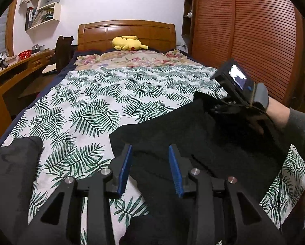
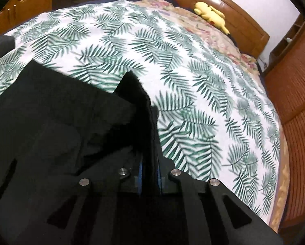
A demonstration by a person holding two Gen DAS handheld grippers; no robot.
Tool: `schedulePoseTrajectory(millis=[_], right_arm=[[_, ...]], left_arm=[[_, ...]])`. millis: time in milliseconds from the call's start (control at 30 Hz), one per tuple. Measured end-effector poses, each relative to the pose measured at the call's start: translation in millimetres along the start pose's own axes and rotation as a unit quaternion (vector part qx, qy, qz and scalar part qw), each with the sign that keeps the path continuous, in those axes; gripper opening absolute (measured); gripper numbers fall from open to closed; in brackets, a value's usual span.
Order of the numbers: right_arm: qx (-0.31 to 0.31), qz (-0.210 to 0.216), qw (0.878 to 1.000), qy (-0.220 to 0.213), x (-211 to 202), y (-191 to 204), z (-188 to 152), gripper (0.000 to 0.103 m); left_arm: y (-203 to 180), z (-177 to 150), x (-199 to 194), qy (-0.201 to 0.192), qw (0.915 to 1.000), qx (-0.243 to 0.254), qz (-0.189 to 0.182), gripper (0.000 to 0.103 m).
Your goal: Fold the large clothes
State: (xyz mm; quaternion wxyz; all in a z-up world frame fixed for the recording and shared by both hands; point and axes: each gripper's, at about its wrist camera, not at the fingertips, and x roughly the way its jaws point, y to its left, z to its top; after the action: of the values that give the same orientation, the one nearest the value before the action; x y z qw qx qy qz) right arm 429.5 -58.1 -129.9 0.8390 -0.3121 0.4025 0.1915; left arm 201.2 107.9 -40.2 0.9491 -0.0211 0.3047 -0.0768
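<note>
A black garment [image 1: 193,134] lies on the near right part of a bed covered by a palm-leaf sheet [image 1: 101,94]. My left gripper [image 1: 150,149] sits at the garment's near edge, and black fabric fills the gap between its blue pads [image 1: 125,171]. My right gripper [image 1: 234,102], held by a gloved hand, is at the garment's far right corner. In the right wrist view my right gripper [image 2: 149,143] has its jaws nearly together, with a raised fold of the black garment [image 2: 60,112] pinched between them. The fabric hides its fingertips.
A yellow plush toy [image 1: 128,42] lies at the wooden headboard [image 1: 128,32]. A slatted wooden wardrobe [image 1: 244,40] stands to the right of the bed and a desk [image 1: 19,67] to the left. A dark grey cloth mass [image 1: 11,163] sits at the near left.
</note>
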Motion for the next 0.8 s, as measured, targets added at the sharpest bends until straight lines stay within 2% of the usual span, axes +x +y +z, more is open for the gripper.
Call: schedulePoseTrajectory(millis=[100, 167, 333, 500, 600, 800], right_arm=[[0.007, -0.038, 0.999, -0.012, -1.2, -6.1, 9.4, 0.040], [0.018, -0.059, 0.998, -0.028, -7.4, -15.4, 16.1, 0.044], [0.061, -0.080, 0.993, -0.069, -37.4, -47.8, 24.3, 0.045], [0.079, -0.063, 0.991, -0.089, -66.0, -64.6, 1.9, 0.048], [0.092, -0.053, 0.991, -0.079, -70.4, -74.4, -24.9, 0.049], [0.126, -0.044, 0.991, -0.031, -57.6, -99.9, -86.3, 0.049]], left_arm=[[-3.8, 0.6, 2.7, 0.002, 1.0000, 0.002, -0.004, 0.035], [-6.7, 1.3, 4.0, 0.002, 1.0000, 0.004, -0.006, 0.035], [-14.0, 2.8, 7.2, 0.000, 0.9999, 0.002, -0.014, 0.035], [-28.1, 3.9, 10.1, 0.002, 0.9996, 0.011, -0.025, 0.035], [-37.8, 4.5, 13.1, 0.004, 0.9993, 0.018, -0.033, 0.035], [-54.1, 5.7, 16.3, 0.007, 0.9986, 0.031, -0.043, 0.035]])
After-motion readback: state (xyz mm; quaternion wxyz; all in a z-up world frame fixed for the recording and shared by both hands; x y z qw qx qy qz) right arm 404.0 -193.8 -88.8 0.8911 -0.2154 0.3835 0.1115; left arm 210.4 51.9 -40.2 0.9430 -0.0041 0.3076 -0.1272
